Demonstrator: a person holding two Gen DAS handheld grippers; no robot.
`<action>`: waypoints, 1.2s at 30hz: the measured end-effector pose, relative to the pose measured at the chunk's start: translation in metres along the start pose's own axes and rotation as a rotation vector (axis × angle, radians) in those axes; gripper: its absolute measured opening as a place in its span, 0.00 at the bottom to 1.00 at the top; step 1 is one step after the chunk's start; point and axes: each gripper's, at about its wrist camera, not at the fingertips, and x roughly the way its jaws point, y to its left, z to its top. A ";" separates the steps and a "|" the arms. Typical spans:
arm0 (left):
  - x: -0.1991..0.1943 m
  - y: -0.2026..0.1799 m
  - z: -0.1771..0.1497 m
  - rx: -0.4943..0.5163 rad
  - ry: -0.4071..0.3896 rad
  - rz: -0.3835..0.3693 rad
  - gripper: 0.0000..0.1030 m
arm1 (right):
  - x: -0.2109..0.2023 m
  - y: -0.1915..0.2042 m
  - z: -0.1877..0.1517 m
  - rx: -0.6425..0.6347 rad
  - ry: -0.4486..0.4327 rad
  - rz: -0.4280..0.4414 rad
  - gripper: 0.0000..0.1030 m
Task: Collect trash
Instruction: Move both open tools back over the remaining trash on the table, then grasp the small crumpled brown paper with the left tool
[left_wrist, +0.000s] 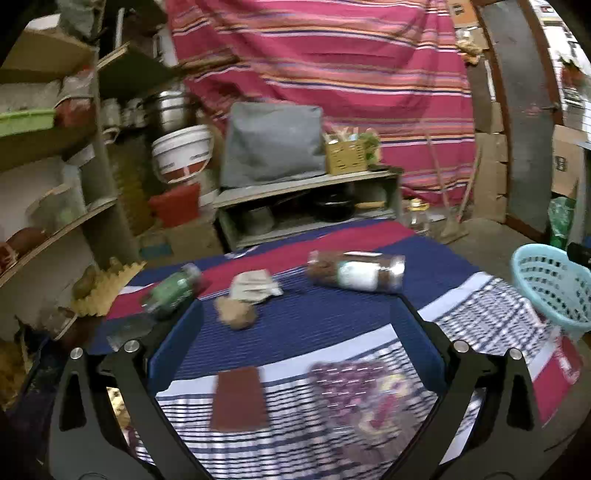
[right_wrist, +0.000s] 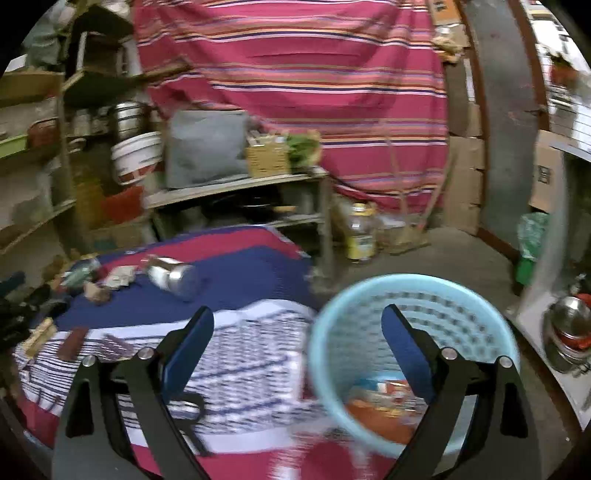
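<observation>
1. Left gripper (left_wrist: 295, 332): jaws spread wide, nothing between the pads; it hovers over the near part of a bench (left_wrist: 332, 321) draped in a blue, red and white striped cloth.
2. Brown crumpled wad (left_wrist: 236, 312): lies on the cloth just beyond the left gripper, slightly left of its midline, apart from both fingers.
3. Pale crumpled paper (left_wrist: 255, 286): just behind the wad.
4. Green bottle (left_wrist: 171, 291): on its side, far left, beyond the left finger.
5. Brown jar (left_wrist: 356, 271): on its side, farther off, right of centre.
6. Flat brown packet (left_wrist: 238, 398) and patterned wrapper (left_wrist: 373, 398): nearest, between the left gripper's arms.
7. Right gripper (right_wrist: 299, 343): jaws apart, empty; its right finger stands over the light-blue basket (right_wrist: 476, 306).
8. Basket: off the bench's right edge, with orange and red wrappers (right_wrist: 376, 398) at its bottom.
</observation>
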 end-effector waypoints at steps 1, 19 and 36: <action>0.002 0.008 -0.001 -0.010 0.005 0.008 0.95 | 0.002 0.008 0.001 -0.001 0.004 0.011 0.88; 0.081 0.171 -0.004 -0.299 0.163 0.145 0.95 | 0.083 0.152 0.036 -0.127 0.053 0.098 0.88; 0.185 0.118 -0.015 -0.230 0.313 0.058 0.94 | 0.146 0.181 0.015 -0.249 0.110 0.036 0.88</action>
